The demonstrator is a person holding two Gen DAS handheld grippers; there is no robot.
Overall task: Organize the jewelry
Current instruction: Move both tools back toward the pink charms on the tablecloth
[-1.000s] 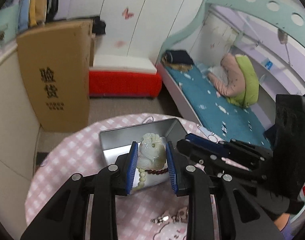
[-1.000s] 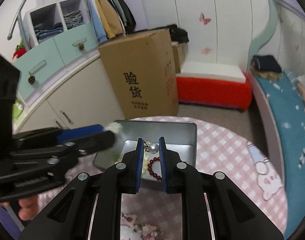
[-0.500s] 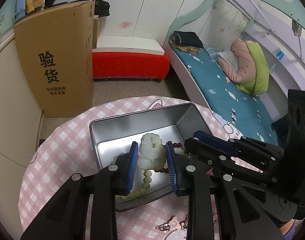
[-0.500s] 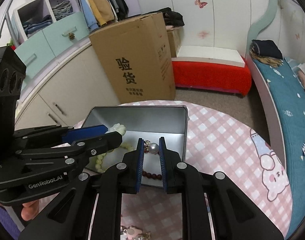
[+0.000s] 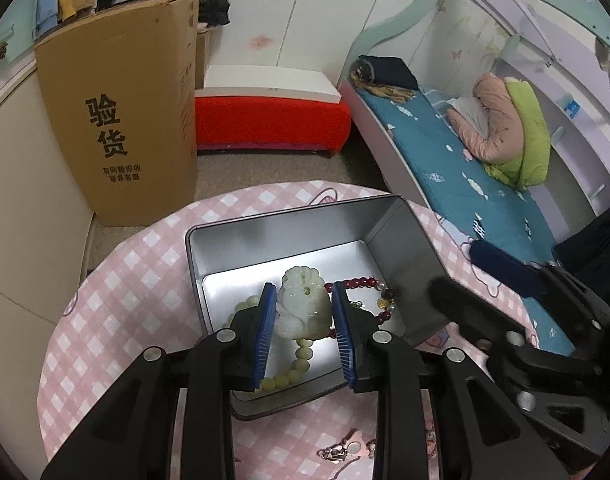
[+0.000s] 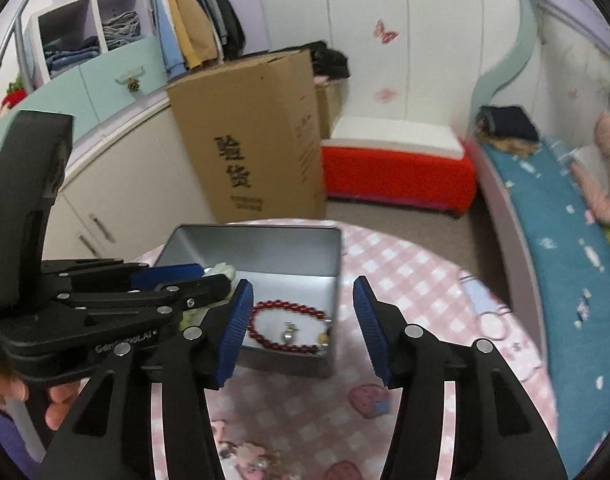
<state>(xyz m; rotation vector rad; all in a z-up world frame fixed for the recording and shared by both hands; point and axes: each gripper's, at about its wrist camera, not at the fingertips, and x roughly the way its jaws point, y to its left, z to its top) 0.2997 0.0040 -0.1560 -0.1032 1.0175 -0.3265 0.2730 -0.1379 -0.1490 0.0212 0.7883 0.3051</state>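
A silver tin [image 5: 289, 220] stands open on the pink checked table. My left gripper [image 5: 303, 292] is shut on a pale jade pendant [image 5: 305, 308], held low inside the tin. Its green bead necklace [image 5: 301, 350] trails onto the tin floor. My right gripper [image 6: 303, 284] hangs just in front of the tin [image 6: 257, 230], its jaws opening and nothing pressed between the pads. Below it a red bead bracelet [image 6: 289, 328] with a pearl lies loose on the tin floor. The left gripper [image 6: 209, 274] reaches in from the left there.
Loose jewelry pieces [image 5: 345, 446] lie on the tablecloth [image 6: 405, 268] near the front edge. Beyond the table a tall cardboard box [image 5: 125, 128], a red bench [image 5: 273, 120] and a bed [image 5: 465, 176] stand on the floor.
My right gripper has opened and let go of the pearl, so the red bracelet now lies in the tin. My left gripper has sunk lower into the tin with the jade pendant.
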